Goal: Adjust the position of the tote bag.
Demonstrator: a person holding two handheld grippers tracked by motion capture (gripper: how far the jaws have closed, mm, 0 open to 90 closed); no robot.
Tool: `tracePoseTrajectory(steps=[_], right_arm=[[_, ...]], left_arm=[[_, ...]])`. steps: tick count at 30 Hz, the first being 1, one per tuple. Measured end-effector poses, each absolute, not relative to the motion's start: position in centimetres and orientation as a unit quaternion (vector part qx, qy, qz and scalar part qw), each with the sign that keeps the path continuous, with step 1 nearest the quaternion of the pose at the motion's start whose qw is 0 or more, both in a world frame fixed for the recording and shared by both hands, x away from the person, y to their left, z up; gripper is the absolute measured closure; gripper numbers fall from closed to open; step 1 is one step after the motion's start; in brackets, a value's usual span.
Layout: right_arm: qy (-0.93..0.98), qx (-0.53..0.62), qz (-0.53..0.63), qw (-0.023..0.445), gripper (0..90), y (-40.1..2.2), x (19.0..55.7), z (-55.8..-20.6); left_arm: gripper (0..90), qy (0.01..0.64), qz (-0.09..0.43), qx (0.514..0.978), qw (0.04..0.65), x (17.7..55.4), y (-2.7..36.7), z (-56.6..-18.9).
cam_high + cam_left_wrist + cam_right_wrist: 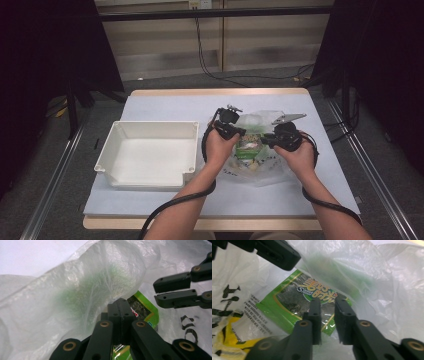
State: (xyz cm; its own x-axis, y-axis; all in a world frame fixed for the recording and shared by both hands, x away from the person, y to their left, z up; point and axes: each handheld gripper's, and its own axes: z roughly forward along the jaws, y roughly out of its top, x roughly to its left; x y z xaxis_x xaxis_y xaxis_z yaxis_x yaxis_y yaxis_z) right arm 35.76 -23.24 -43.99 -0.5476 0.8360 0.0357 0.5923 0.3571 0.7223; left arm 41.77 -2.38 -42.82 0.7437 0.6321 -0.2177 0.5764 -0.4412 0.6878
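A thin clear plastic bag [272,165] lies on the table right of centre, with a green snack packet [247,145] inside it. My left gripper [244,132] is at the bag's left side. In the left gripper view it [120,303] is shut on the bag's film [82,290], and the packet [145,310] shows just past its tips. My right gripper [264,140] faces it from the right. Its jaws [328,302] stand a little apart inside the bag's mouth, just above the green packet [287,305], and hold nothing.
A white empty bin [152,123] stands on the left half of the table [165,105]. Something yellow [227,340] lies in the bag beside the green packet. Black print marks the bag's film [229,293]. Cables trail from both grippers toward the table's near edge.
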Motion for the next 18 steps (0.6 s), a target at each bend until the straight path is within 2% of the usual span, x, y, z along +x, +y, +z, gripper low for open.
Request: tracePoseTrajectory(steps=[18], right_arm=[[0.798, 0.480, 0.312, 0.191, 86.1, -24.9, 38.5, -46.4]], left_arm=[[89.8, 0.392, 0.053, 0.832, 0.390, 43.6, -1.9, -44.9]])
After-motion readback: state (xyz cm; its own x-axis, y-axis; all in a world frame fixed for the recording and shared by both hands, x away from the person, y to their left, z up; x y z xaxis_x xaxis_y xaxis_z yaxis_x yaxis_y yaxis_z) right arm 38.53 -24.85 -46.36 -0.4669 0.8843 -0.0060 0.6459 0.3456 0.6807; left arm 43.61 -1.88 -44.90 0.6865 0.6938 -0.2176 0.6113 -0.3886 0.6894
